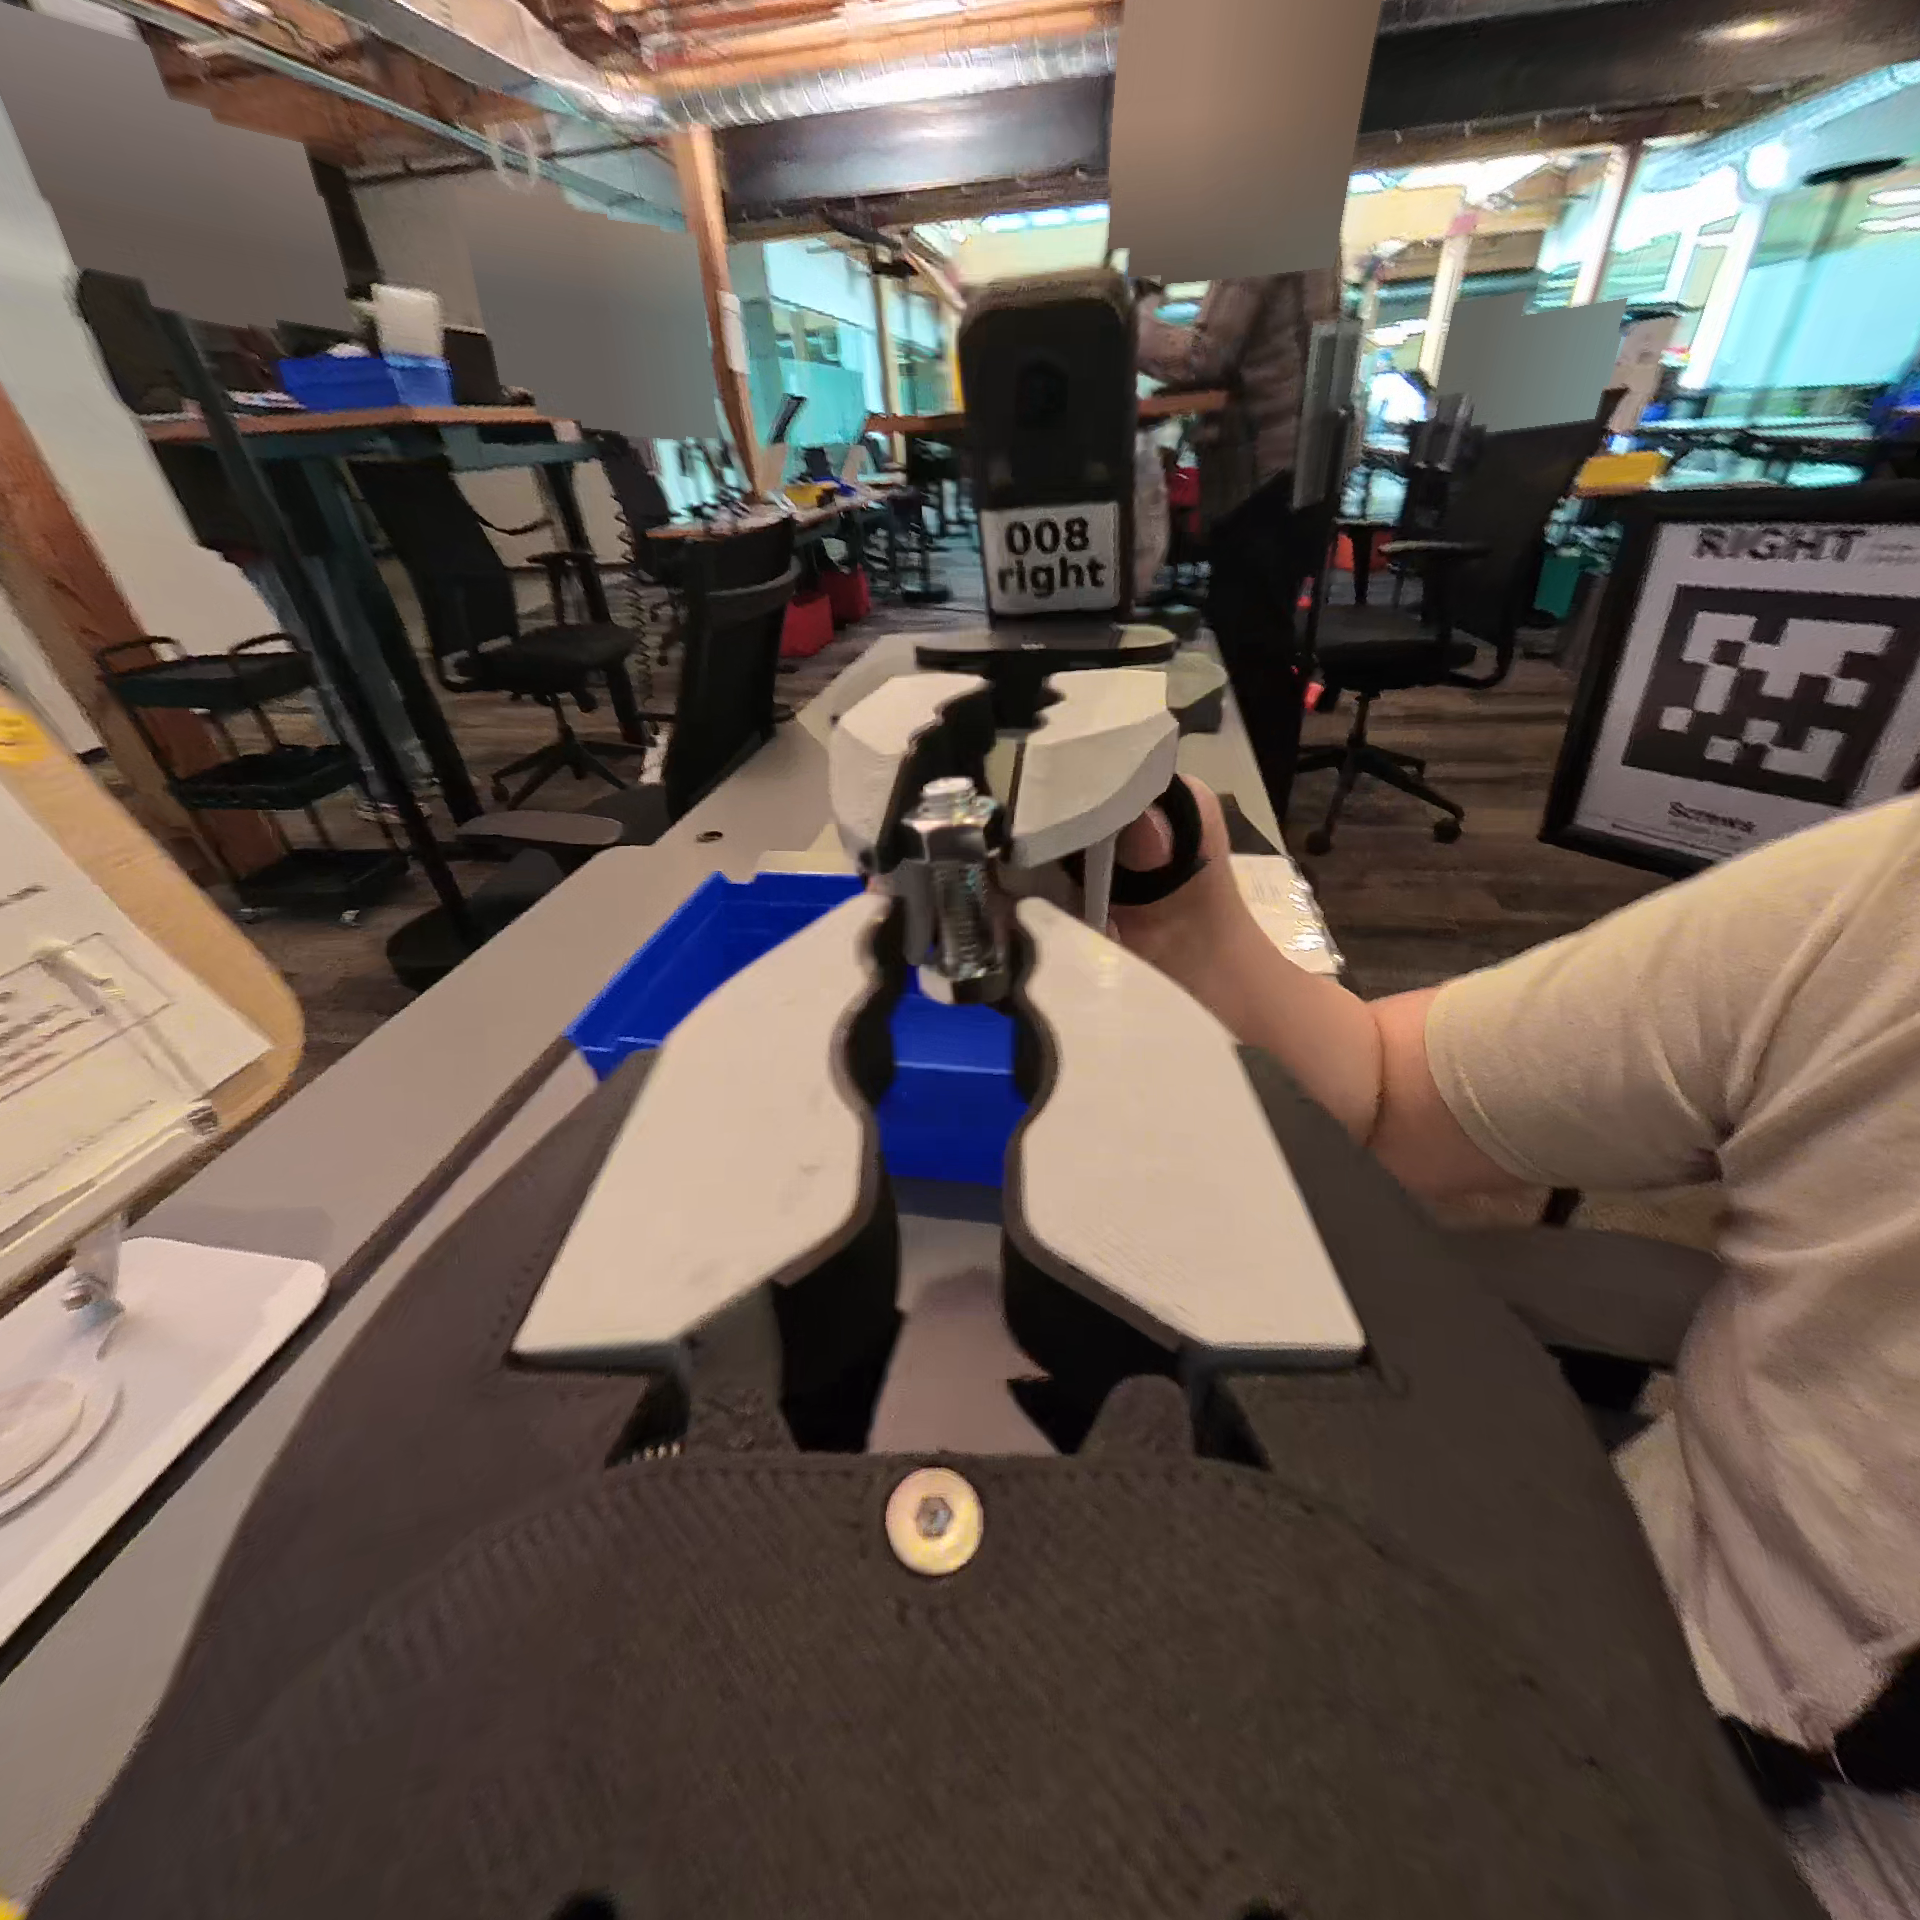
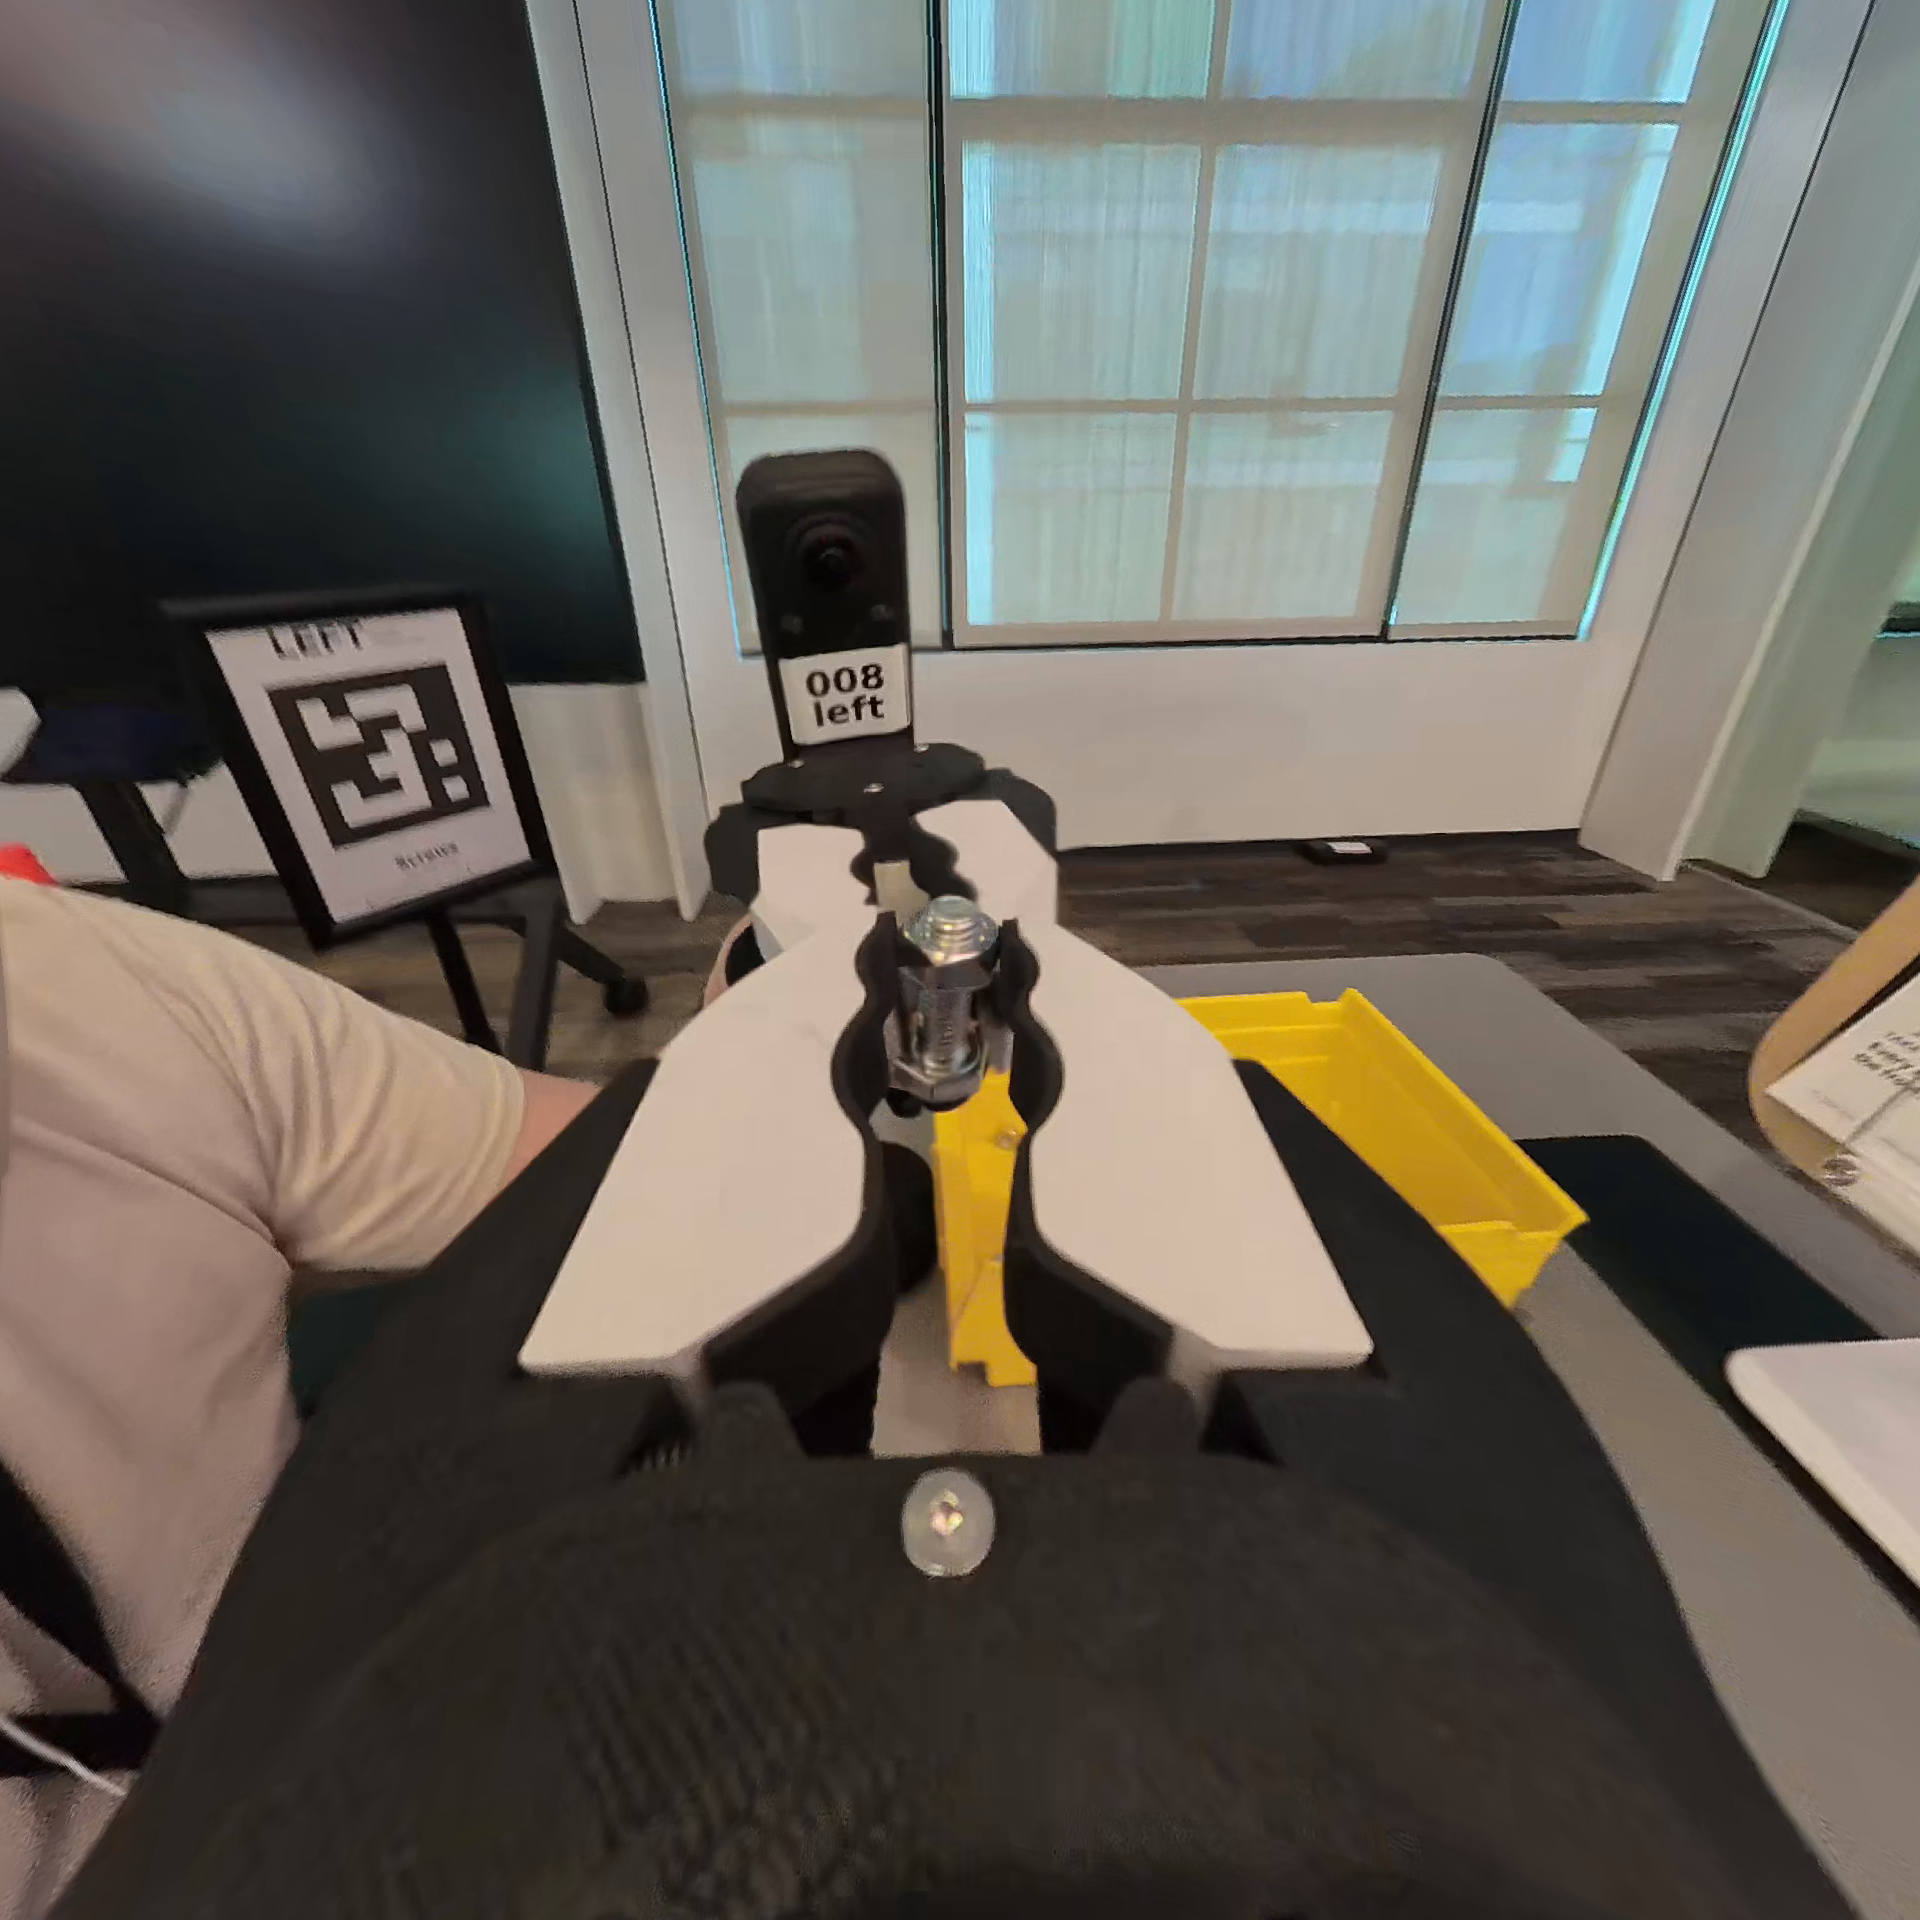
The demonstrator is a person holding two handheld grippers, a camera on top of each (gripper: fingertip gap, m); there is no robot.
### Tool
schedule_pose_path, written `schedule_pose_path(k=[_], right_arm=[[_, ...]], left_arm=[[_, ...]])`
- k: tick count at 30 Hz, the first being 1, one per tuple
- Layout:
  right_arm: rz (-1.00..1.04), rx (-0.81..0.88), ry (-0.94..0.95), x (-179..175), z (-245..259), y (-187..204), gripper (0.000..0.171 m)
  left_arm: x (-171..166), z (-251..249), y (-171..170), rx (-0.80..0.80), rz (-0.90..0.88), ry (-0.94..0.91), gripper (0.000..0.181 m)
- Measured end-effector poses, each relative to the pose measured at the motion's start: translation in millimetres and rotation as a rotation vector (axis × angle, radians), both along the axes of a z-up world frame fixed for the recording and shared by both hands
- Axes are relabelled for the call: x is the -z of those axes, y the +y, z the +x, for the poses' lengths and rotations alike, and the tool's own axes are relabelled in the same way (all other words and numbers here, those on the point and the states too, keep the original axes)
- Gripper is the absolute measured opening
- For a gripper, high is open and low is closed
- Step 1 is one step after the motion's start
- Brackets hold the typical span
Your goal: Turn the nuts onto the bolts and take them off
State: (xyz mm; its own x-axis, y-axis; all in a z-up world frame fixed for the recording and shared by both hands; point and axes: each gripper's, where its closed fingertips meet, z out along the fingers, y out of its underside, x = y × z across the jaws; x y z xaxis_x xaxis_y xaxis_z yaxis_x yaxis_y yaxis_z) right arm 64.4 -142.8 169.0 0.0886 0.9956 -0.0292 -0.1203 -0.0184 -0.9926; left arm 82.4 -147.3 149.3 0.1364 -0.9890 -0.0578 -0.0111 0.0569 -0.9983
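Observation:
A silver bolt (image 1: 961, 914) stands upright between the two grippers, head down, with a hex nut (image 1: 940, 831) near its top end. My left gripper (image 1: 954, 930) is shut on the lower part of the bolt. My right gripper (image 1: 943, 821) faces it and is shut on the nut. In the right wrist view the right gripper (image 2: 943, 951) holds the nut (image 2: 943, 966), the bolt (image 2: 935, 1039) hangs below it, and the left gripper's fingers (image 2: 821, 883) lie mostly hidden behind.
A blue bin (image 1: 727, 956) sits on the grey table (image 1: 436, 1081) below the grippers, and a yellow bin (image 2: 1403, 1122) on the other side. A person's arm (image 1: 1299, 1029) reaches in from the right. Framed marker boards (image 1: 1756, 675) (image 2: 374, 769) and a paper stand (image 1: 114, 1039) flank the table. My two grippers' fingertips are within a few centimetres of each other.

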Motion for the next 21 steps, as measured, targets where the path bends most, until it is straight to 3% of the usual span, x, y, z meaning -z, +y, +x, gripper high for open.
schedule_pose_path(k=[2, 4, 8, 10, 12, 21], right_arm=[[-0.044, -0.017, 0.051, -5.3, 6.7, 4.7, 0.019], [-0.055, -0.032, 0.070, -7.4, 10.4, 6.1, 0.019], [-0.004, -0.114, 0.036, -3.9, 6.3, -8.2, 0.019], [0.020, -0.127, 0.012, -1.6, 4.8, -12.5, 0.019], [0.040, -0.135, 0.004, -1.3, 5.3, -15.5, 0.019], [0.104, -0.062, 0.014, -1.5, 2.7, -9.7, 0.019]], left_arm=[[-2.5, -5.7, 9.1, -0.069, 0.003, -0.008, 0.042], [0.1, -4.5, 6.7, -0.049, 0.000, 0.007, 0.043], [14.8, 10.2, -5.0, 0.085, -0.080, 0.048, 0.040], [14.5, 12.7, -12.0, 0.169, -0.109, 0.025, 0.023], [13.0, 13.0, -18.7, 0.237, -0.133, 0.006, 0.018], [13.1, 13.1, -9.3, 0.150, -0.047, 0.021, 0.018]])
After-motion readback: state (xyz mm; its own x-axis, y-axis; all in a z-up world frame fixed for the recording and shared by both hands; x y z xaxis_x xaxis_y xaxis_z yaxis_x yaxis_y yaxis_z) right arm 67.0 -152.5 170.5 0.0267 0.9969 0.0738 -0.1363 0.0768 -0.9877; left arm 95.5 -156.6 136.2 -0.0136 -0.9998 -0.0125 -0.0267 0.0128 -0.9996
